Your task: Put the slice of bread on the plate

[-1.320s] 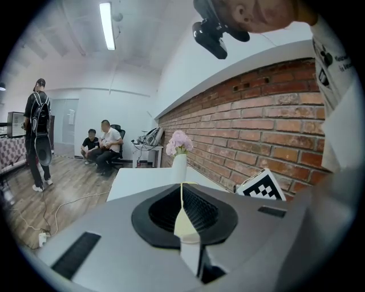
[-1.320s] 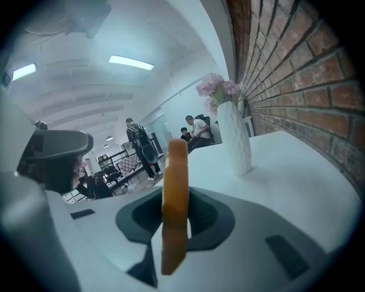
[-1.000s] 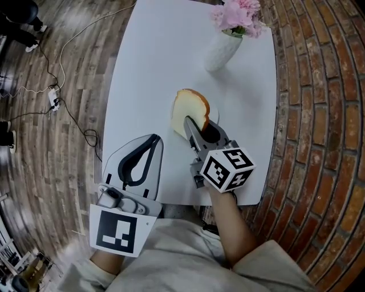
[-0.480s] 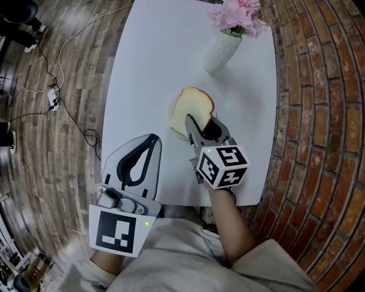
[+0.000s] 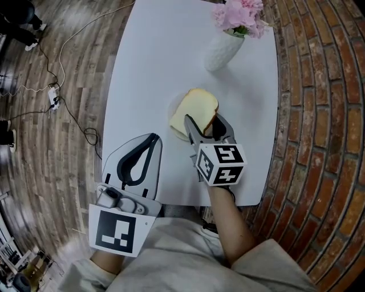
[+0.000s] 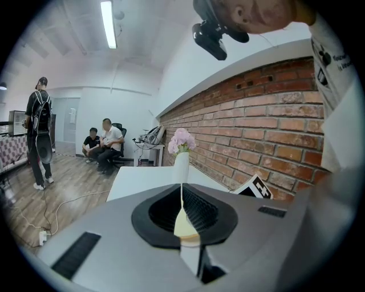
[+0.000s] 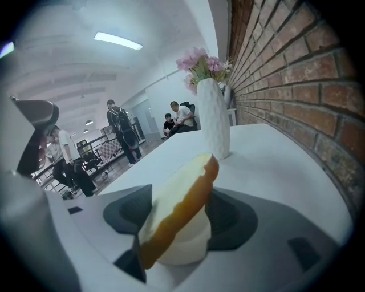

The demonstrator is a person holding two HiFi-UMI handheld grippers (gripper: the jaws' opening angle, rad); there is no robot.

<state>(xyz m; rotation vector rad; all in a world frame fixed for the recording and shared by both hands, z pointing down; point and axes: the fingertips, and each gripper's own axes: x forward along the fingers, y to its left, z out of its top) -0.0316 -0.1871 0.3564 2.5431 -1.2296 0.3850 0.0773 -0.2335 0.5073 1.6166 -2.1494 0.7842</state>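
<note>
Brick paving (image 5: 319,142) ran along one side and wooden floor (image 5: 51,142) along the other of a white surface (image 5: 154,68). From the near edge the right forearm (image 5: 228,222) reached straight out over it, and the right claw (image 5: 205,120) pointed away and downward at the surface's middle. The left claw (image 5: 154,138) lay low at the near left corner, aimed the same way, jaws together with nothing in them. A white vase (image 5: 222,50) of pink flowers (image 5: 239,14) stood at the far side, well apart from both. The small white plate (image 5: 173,120) sat just ahead of the right claw. That claw's jaws were opening, with the slice of bread (image 5: 194,111) between them, its lower part on the plate. The slice leaned tilted rather than flat, its long axis running from near left to far right, crust edge toward the claw.
</note>
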